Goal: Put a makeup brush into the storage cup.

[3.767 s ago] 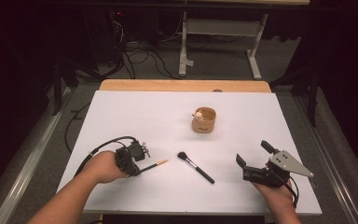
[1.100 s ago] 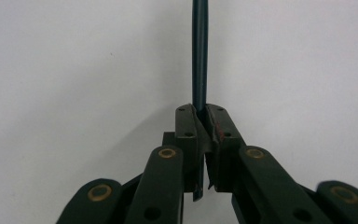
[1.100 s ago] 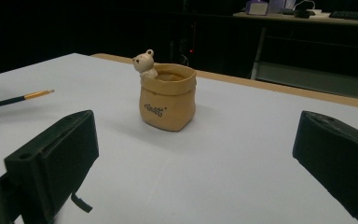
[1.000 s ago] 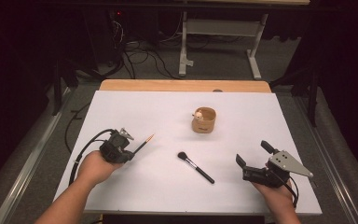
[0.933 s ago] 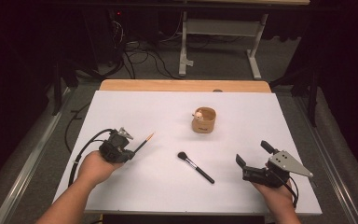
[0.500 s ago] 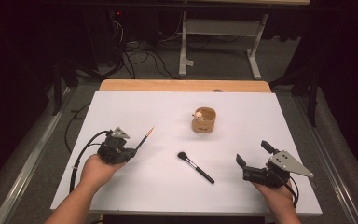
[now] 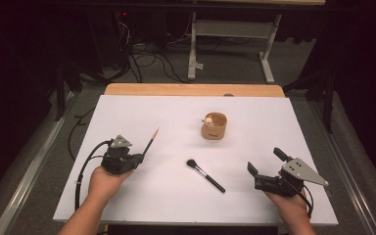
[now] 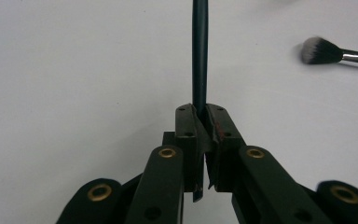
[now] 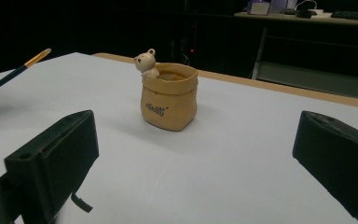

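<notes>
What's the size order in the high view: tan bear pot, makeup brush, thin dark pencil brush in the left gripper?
By visible extent in the high view:
1. makeup brush, the longest
2. tan bear pot, shorter but bulkiest
3. thin pencil brush, part hidden in the shut left gripper, so its full length is unsure; it may rival the makeup brush.

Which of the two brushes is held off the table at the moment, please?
The thin dark pencil-like brush with the orange tip: the left tongs are shut on its handle. The fluffy-headed makeup brush lies flat on the white table, untouched.
</notes>
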### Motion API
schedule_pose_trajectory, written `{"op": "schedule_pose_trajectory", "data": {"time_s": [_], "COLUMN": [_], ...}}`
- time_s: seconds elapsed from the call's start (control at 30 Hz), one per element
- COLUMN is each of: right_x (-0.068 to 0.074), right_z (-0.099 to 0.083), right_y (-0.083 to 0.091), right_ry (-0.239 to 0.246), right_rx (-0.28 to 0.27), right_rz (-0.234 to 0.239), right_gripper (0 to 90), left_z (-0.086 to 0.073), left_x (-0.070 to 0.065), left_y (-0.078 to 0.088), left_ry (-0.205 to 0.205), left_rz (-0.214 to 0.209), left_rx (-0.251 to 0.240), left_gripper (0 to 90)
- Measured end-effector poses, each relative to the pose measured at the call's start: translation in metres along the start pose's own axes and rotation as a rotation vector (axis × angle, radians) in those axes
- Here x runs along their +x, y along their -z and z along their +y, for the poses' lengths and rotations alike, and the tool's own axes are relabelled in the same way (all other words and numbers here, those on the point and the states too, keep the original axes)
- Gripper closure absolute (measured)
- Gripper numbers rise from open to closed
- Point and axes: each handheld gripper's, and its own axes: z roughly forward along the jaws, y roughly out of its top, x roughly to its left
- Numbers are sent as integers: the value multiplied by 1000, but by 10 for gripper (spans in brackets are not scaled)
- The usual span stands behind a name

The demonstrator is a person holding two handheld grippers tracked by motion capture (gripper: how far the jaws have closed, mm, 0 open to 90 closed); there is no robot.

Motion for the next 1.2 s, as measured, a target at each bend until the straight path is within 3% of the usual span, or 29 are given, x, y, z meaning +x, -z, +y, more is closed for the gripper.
{"op": "schedule_pose_trajectory", "data": {"time_s": [0.17, 0.4, 0.57, 1.2], "right_x": [0, 1, 2, 2], "right_z": [0, 0, -1, -3], "right_y": [0, 0, -1, -3], "right_ry": [0, -2, -1, 4], "right_rx": [0, 1, 3, 16], "right_rz": [0, 0, 1, -3], "right_gripper": [15, 15, 15, 16], "left_z": [-5, -10, -15, -28], "left_x": [1, -1, -3, 4], "left_y": [-1, -3, -3, -1], "left_ry": [23, 57, 47, 80], "left_rz": [-1, -21, -22, -67], "left_rx": [-21, -85, -115, -239], "left_gripper": [840, 840, 840, 839]}}
